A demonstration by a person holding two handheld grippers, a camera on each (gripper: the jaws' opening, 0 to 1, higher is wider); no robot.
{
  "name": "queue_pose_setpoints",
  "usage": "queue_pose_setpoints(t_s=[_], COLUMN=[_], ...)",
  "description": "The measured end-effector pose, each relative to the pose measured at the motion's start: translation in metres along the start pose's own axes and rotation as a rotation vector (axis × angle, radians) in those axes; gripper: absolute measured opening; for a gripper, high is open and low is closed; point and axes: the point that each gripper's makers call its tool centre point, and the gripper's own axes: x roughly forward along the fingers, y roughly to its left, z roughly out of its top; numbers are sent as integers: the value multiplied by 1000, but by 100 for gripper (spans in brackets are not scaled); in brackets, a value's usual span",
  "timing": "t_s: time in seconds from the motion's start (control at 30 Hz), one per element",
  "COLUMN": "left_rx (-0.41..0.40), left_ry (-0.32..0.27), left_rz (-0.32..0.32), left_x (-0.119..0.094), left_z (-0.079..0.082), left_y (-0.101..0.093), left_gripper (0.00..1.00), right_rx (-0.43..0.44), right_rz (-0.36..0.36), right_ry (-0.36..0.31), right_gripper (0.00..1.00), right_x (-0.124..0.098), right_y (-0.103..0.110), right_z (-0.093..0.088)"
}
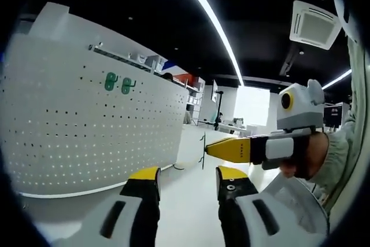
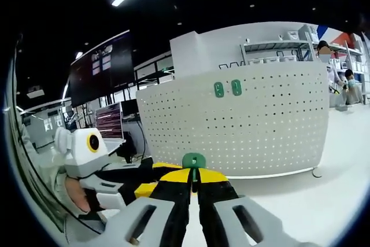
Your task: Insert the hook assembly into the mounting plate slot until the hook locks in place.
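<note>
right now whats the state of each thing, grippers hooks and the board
left gripper: open, holding nothing
right gripper: shut on a green hook, short of the board
pegboard: upright, white, most holes free
two mounted green hooks: seated side by side high on the pegboard
ceiling light strip: lit

Left gripper [image 1: 188, 186]: two black jaws with yellow tips on pale grey bodies with dark slots; a small round screw on one jaw. Right gripper [image 2: 194, 184]: the same black jaws, yellow tips and slotted grey bodies. Hand [image 1: 306, 155] on a grey handle; pale grey-green sleeve [image 1: 341, 148].
</note>
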Motion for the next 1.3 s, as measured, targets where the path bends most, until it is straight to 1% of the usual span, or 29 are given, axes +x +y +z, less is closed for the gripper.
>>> queue_pose_setpoints(t_s=[0.17,0.23,0.33,0.5,0.57,0.63,0.67,0.8,0.93,1.13,1.3], left_rx=[-9,-21,-22,-17,11,3,-12,-14,-22,-38,-18], left_ry=[5,16,26,27,32,31,27,27,37,70,89], left_rz=[39,59,86,128,142,138,144,168,189,222,249], left_x=[-8,-12,-17,-25,-27,-28,-30,-35,-41,-51,-58], left_z=[-1,-4,-7,-8,-8,-7,-7,-9,-15,-31,-36], left_y=[11,17,24,31,32,31,32,37,42,49,53], left_gripper=[47,50,53,56,57,56,56,56,57,57,57], right_rx=[5,32,22,18,12,14,12,7,2,-7,-17], right_rz=[-10,-18,-27,-47,-57,-62,-67,-88,-112,-141,-165], right_ry=[-1,-5,-3,-6,-8,-9,-12,-14,-21,-33,-52], right_gripper=[1,1,1,1,1,1,1,1,1,1,1], right_x=[0,0,-1,0,0,0,0,0,0,3,9], right_y=[-5,-10,-13,-22,-26,-29,-31,-41,-53,-68,-81], right_z=[0,1,1,3,4,5,6,9,13,21,33])
